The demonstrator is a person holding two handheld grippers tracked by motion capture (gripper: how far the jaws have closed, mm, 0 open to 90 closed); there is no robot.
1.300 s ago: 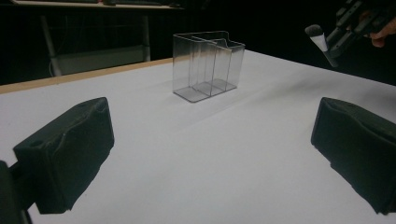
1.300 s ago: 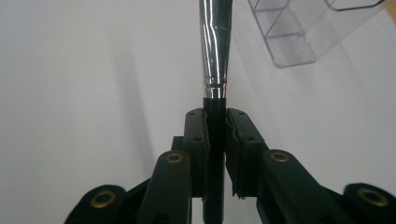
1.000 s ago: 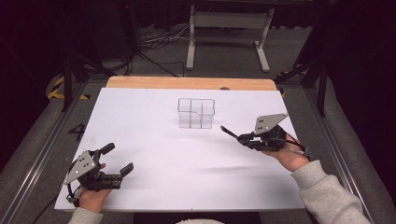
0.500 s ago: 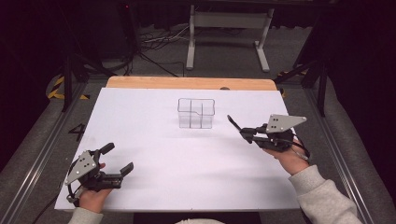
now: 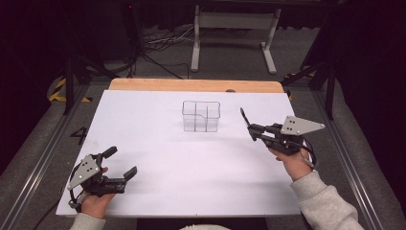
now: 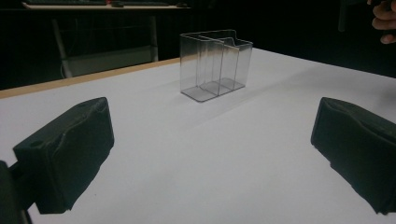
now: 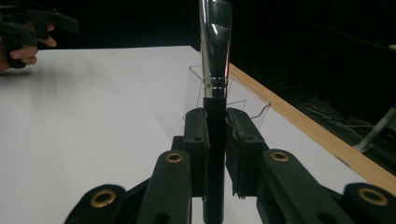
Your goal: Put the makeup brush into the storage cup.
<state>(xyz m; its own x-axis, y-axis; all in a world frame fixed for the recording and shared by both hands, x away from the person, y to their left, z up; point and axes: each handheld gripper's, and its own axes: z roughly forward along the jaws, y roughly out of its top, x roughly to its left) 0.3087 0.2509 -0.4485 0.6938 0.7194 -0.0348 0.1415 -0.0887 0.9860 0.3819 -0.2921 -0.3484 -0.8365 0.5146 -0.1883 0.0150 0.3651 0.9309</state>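
Table (image 5: 158,191) layout same as a second ago. Clear organizer (image 5: 200,116) sits mid-table toward the far edge, untouched. Left gripper (image 5: 125,165) parked at the near left corner, jaws spread wide, nothing between them (hasn't budged). Right gripper (image 5: 251,130) is clamped on a brush (image 5: 245,117); it has drifted right and the brush has tipped up, now just right of the organizer. Likely lining up to drop it into a compartment.

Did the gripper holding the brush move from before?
Yes. The right gripper with the brush has slid right, away from the clear box.
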